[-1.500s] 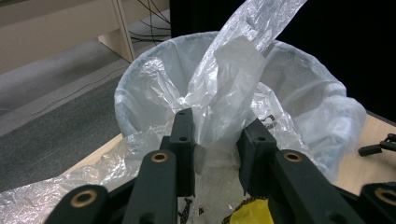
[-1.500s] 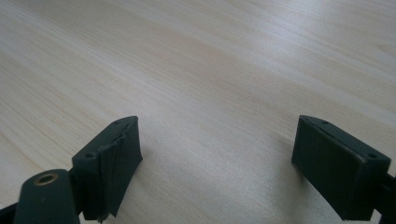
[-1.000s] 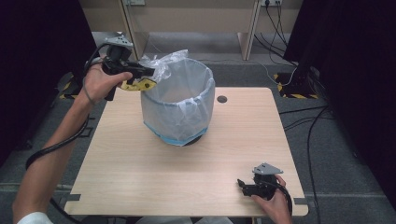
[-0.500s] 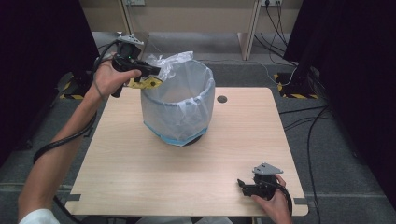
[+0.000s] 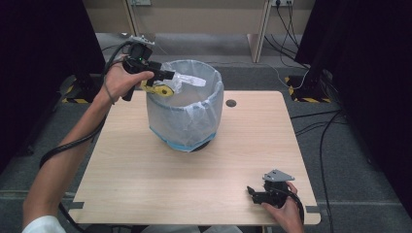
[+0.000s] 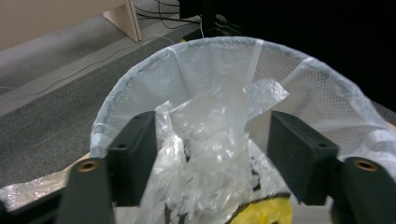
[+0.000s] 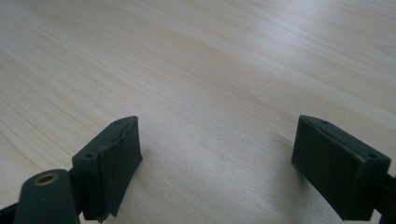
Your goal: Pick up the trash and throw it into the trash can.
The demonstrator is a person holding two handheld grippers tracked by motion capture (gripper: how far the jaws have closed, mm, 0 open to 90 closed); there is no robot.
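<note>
A round bin (image 5: 187,116) lined with a pale translucent bag (image 6: 303,88) stands at the middle back of the wooden table (image 5: 145,179). My left gripper (image 5: 167,76) hovers at the bin's left rim, pointing across the opening. Its jaws have just been opening and now stand apart. Between them lies a crumpled clear wrapper with yellow print (image 6: 210,140), loose and not pressed by the pads; in the high view the same wrapper (image 5: 158,89) hangs over the rim. My right gripper (image 5: 251,192) rests open at the table's front right, with bare wood between its jaws (image 7: 217,158).
A small dark round hole (image 5: 231,103) sits in the tabletop right of the bin. Cables run over the grey floor behind the table, and wooden furniture legs (image 5: 257,29) stand at the back. Dark curtains flank both sides.
The left hand has shifted right toward the bin, carrying the wrapper over the rim, and its jaws have gone from shut to apart. The right hand has stayed still.
</note>
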